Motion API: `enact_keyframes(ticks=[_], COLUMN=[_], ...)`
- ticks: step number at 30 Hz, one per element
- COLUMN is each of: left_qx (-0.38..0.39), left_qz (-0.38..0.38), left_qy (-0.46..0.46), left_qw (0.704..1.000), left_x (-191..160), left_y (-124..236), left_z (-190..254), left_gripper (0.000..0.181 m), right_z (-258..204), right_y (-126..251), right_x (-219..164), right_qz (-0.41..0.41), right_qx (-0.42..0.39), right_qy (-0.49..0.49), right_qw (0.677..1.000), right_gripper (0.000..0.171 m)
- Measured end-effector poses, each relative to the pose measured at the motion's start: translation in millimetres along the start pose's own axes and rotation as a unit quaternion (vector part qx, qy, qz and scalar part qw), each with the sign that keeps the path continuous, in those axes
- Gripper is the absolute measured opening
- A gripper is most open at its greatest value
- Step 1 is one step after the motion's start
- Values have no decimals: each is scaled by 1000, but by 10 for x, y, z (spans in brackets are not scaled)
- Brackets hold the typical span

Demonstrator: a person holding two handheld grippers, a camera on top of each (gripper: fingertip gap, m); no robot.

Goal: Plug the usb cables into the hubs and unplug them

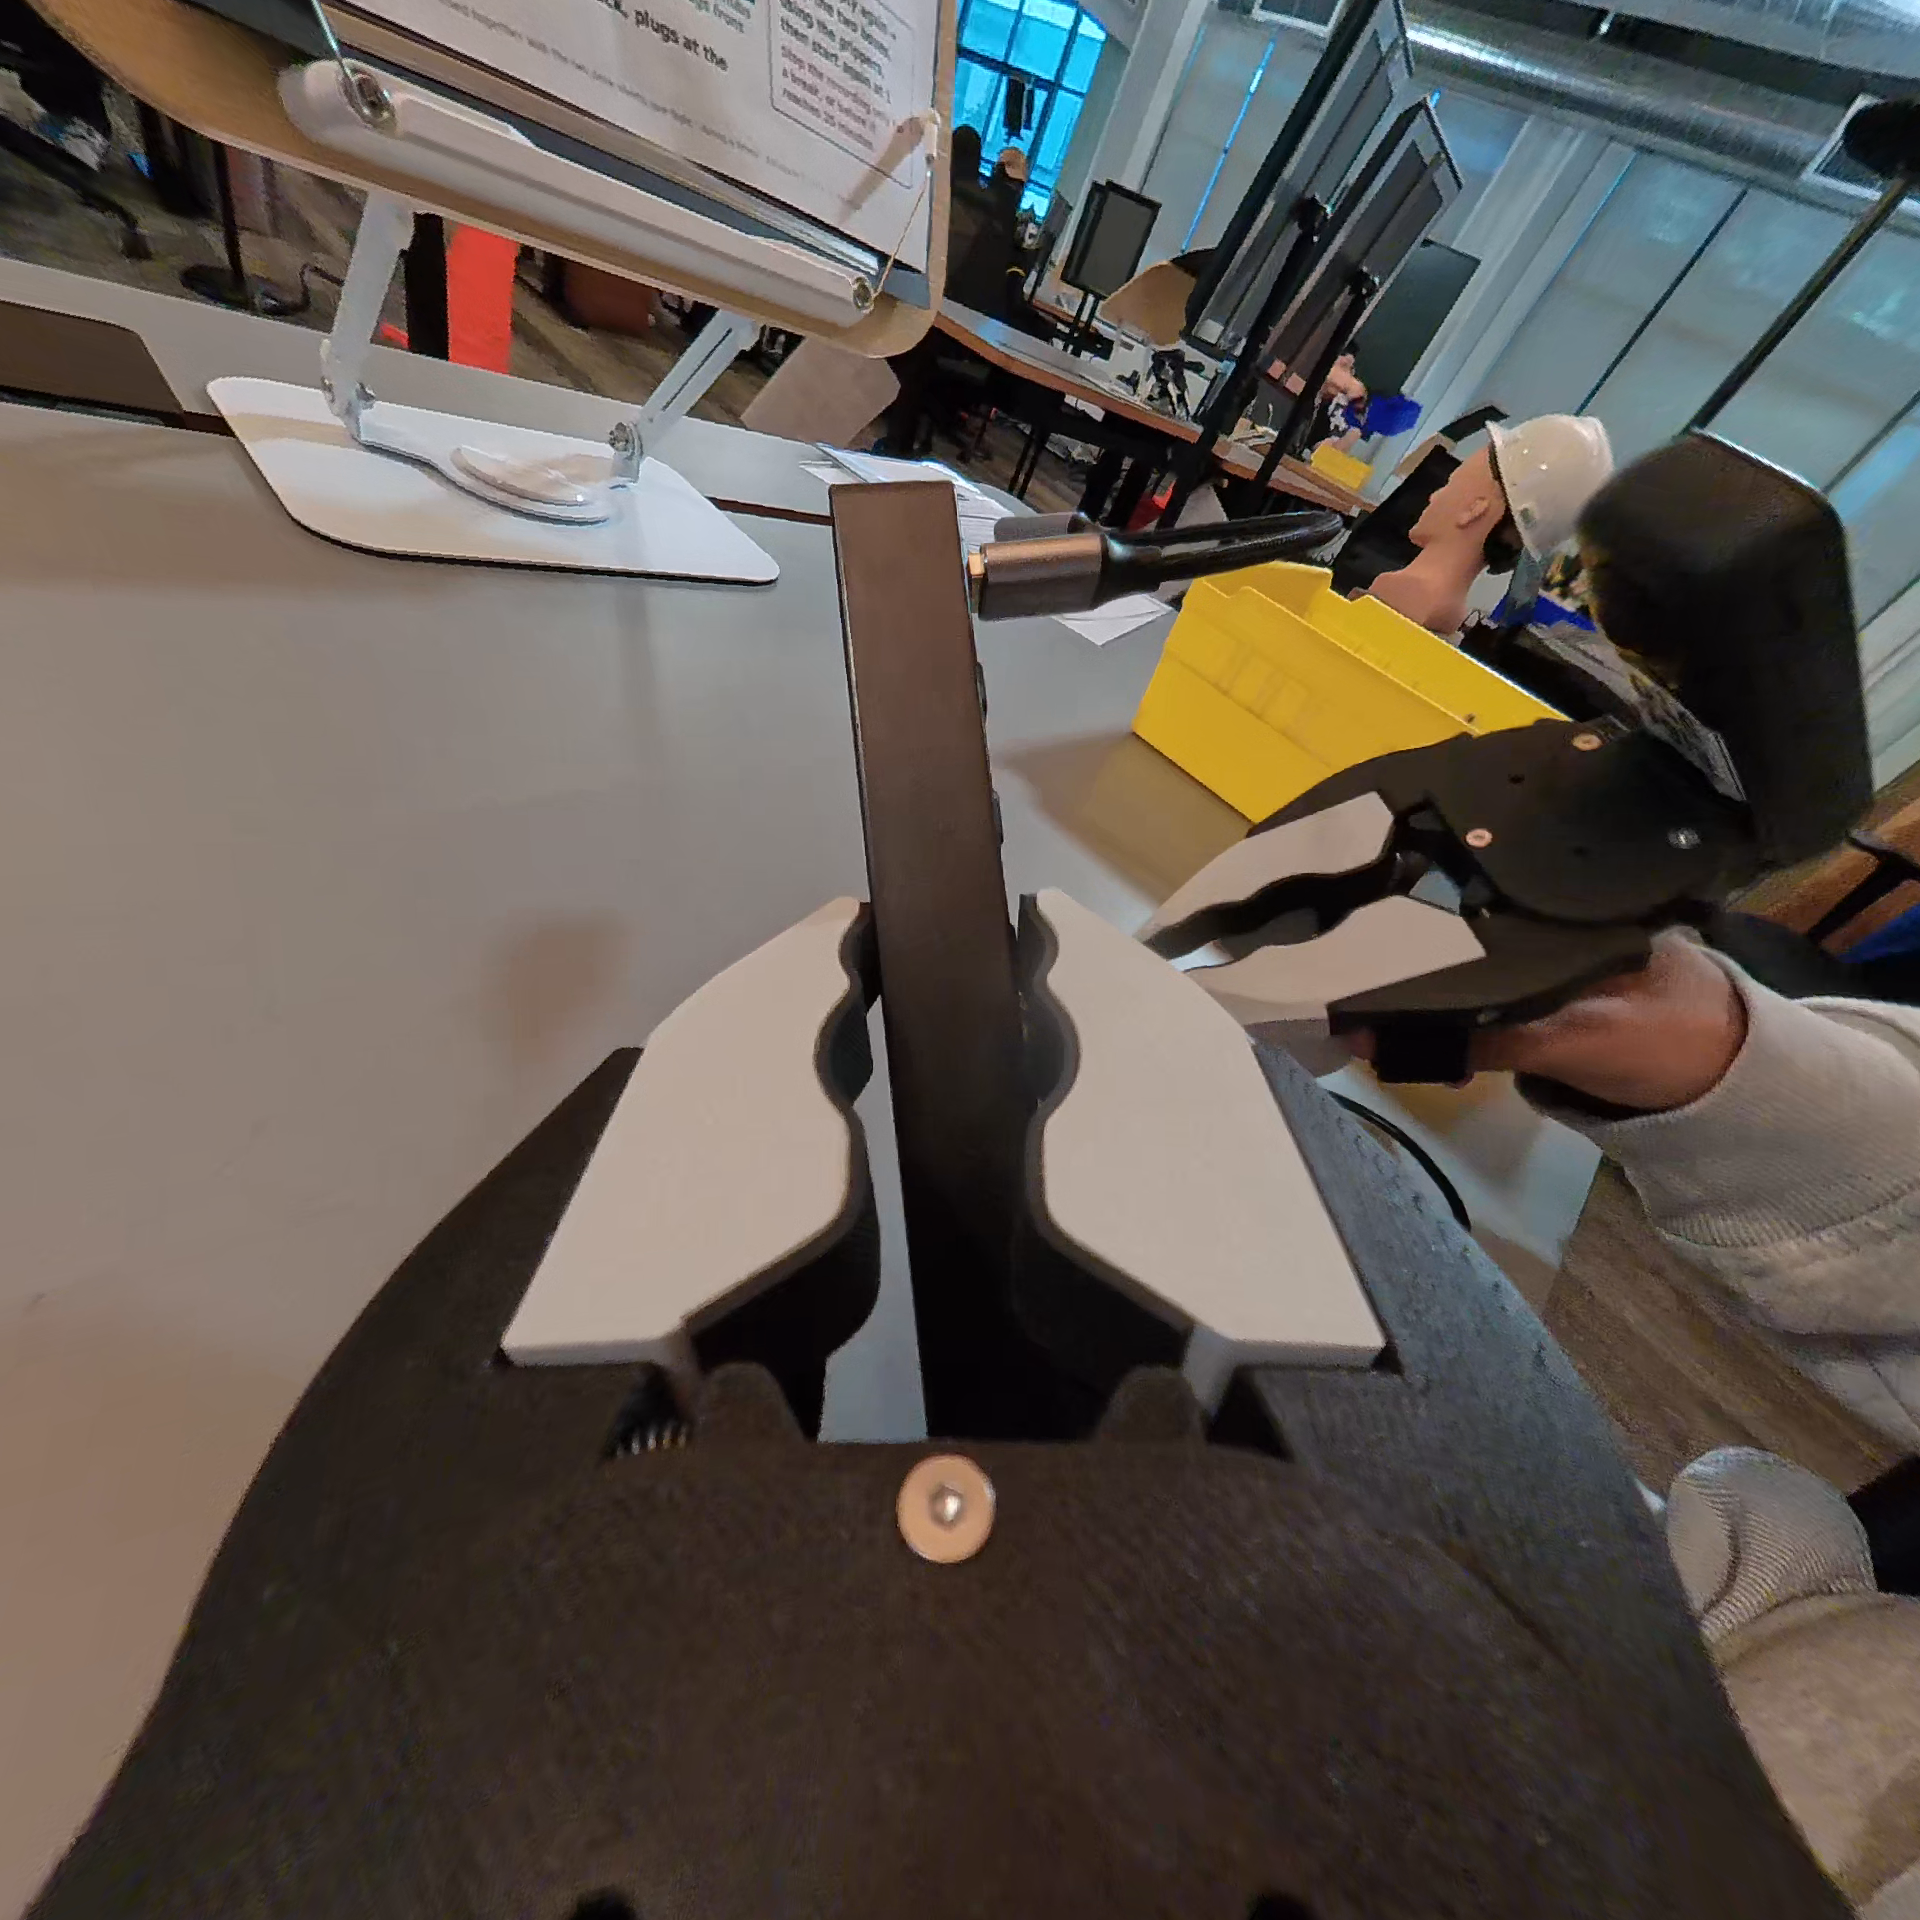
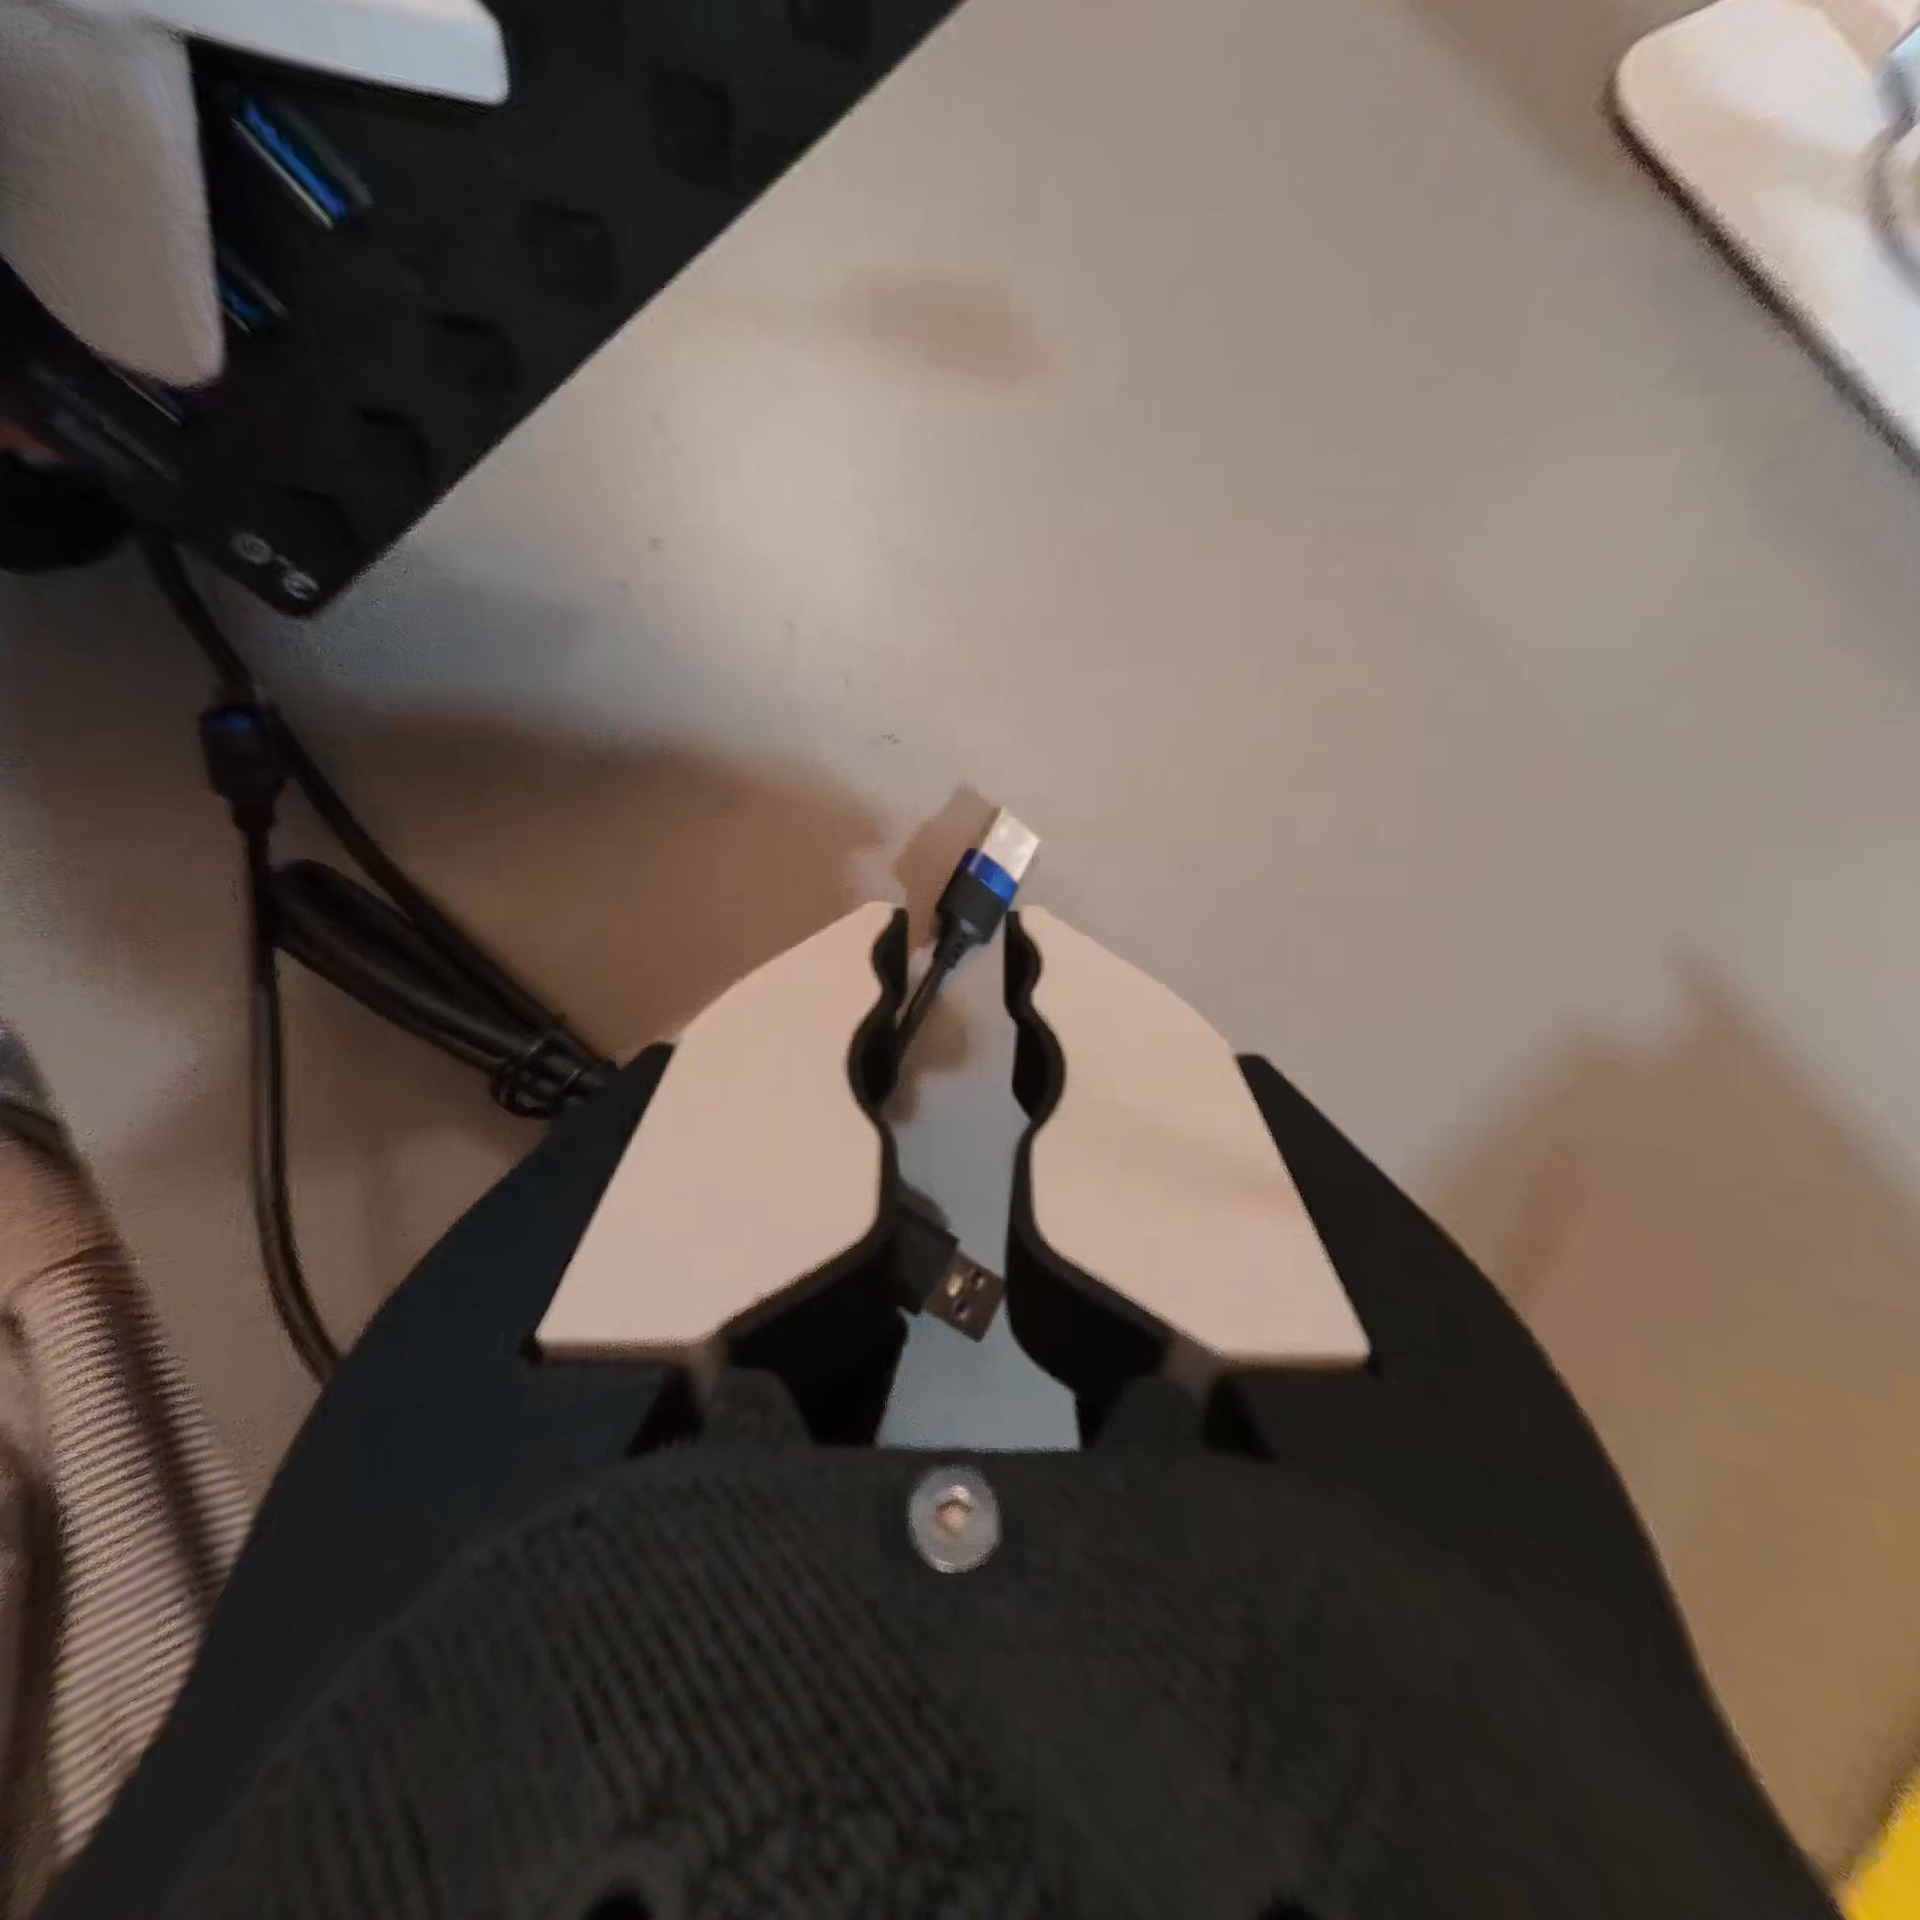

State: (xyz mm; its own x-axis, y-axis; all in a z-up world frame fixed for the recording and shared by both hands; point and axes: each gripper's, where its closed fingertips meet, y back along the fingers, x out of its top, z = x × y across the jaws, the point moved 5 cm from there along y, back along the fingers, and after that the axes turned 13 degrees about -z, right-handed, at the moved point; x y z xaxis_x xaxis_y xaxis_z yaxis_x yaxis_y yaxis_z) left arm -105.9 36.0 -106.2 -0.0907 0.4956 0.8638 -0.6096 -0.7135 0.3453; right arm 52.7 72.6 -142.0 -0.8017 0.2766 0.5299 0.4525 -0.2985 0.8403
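My left gripper (image 1: 940, 904) is shut on a long black USB hub (image 1: 904, 675) and holds it edge-up above the table. A grey plug (image 1: 1039, 566) on a black cable sits in the hub's far end. In the right wrist view the hub (image 2: 499, 270) shows blue ports at the upper left. My right gripper (image 2: 951, 920) is narrowly open over a USB plug with a blue ring (image 2: 992, 862); its thin cable runs between the fingers. A second black USB plug (image 2: 951, 1283) lies deeper between them. The right gripper also shows in the left wrist view (image 1: 1174, 945).
A yellow bin (image 1: 1299, 686) stands at the table's right edge. A white stand (image 1: 499, 488) holding a printed sheet is at the back left. A bundle of black cables (image 2: 416, 977) lies on the grey table (image 2: 1351, 623) left of my right gripper.
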Motion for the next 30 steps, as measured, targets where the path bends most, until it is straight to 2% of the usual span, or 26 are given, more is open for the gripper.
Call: enact_keyframes(ticks=[2, 4, 7, 11, 13, 16, 19, 22, 25, 30], left_qx=[-3, -3, -3, -5, -6, -7, -7, -7, -6, -8], left_qz=[2, 2, 0, 1, 2, 2, 1, 2, 2, 3], left_qy=[7, 9, 5, 8, 11, 12, 11, 11, 11, 14], left_qw=[1000, 1000, 1000, 1000, 1000, 1000, 1000, 1000, 1000, 1000], left_x=[-2, -1, -1, -3, -3, -3, -3, -2, -4, -3], left_y=[3, 4, 1, 5, 5, 4, 6, 7, 6, 9], left_z=[-12, -15, -6, -12, -17, -18, -12, -10, -13, -15], left_gripper=[26, 26, 26, 26, 26, 26, 26, 26, 26, 26], right_z=[-1, -6, 10, 29, -13, -103, -101, -47, -48, -25], right_y=[-16, -63, -51, 104, 96, -62, -104, -254, -295, -258], right_x=[21, 5, 5, 107, 128, 73, 134, 66, 100, 98], right_qz=[-12, -28, -26, 13, -3, -68, -75, -130, -108, -98], right_qx=[-45, -56, -45, -23, -8, -7, -36, -58, -49, -92], right_qy=[29, 40, 32, 14, 13, 26, 47, 65, 64, 98], right_qw=[998, 997, 998, 1000, 1000, 997, 995, 988, 991, 986], right_gripper=[20, 21, 27, 23, 27, 33, 27, 23, 14, 9])
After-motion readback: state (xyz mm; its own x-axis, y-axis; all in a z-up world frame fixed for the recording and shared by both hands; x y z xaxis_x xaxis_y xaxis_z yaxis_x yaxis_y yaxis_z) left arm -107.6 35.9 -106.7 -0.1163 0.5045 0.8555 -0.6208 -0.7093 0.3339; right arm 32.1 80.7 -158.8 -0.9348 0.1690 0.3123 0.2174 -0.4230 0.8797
